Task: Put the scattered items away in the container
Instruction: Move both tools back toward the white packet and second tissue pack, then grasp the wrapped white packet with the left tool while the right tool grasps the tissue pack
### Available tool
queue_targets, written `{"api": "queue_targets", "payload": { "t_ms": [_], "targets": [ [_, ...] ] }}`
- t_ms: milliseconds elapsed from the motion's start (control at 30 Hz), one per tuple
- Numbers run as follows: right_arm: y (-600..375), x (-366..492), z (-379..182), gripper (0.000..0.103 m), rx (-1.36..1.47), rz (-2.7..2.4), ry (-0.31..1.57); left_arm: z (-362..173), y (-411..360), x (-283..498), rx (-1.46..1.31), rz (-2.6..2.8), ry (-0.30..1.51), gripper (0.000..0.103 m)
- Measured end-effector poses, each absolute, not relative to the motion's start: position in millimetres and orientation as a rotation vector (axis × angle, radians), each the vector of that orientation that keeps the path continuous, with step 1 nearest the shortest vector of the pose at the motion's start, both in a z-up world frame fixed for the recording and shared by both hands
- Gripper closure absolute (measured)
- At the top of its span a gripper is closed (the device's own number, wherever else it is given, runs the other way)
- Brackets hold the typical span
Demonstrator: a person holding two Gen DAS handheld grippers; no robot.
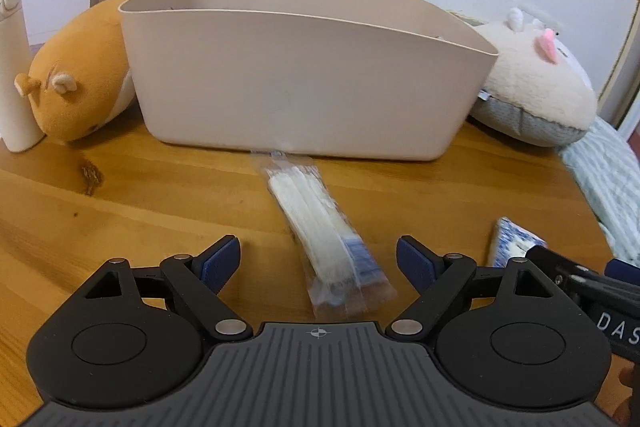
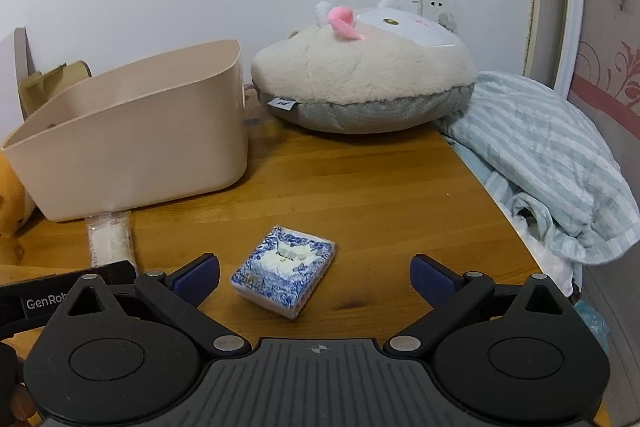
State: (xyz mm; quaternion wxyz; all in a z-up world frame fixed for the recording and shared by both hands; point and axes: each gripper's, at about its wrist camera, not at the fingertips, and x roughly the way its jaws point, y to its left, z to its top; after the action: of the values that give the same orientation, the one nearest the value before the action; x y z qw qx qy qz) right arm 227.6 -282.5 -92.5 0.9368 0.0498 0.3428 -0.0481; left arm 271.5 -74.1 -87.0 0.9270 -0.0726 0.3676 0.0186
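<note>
Left wrist view: the left gripper (image 1: 319, 259) hangs open over a clear packet of white sticks (image 1: 324, 231) lying on the worktop (image 1: 160, 195) against the beige container (image 1: 296, 79); next it needs lowering and closing. Right wrist view: the right gripper (image 2: 315, 279), also open, brackets a blue-patterned tissue pack (image 2: 285, 269), so pickup seems in hand.

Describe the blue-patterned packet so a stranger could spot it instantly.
Start at the big beige container on the wooden table. In front of it, toward the table's right side, lies the small packet. It alone is blue-and-white patterned; the neighbouring clear sachet is longer.
</note>
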Motion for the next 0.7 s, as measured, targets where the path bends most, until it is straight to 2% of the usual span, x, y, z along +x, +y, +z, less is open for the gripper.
{"api": "queue_targets", "payload": {
  "t_ms": [700],
  "targets": [
    [-262, 269, -120, 0.001, -0.022, -0.102, 0.799, -104, -79, 302, -0.075, 0.106, 0.753, 0.016]
  ]
}}
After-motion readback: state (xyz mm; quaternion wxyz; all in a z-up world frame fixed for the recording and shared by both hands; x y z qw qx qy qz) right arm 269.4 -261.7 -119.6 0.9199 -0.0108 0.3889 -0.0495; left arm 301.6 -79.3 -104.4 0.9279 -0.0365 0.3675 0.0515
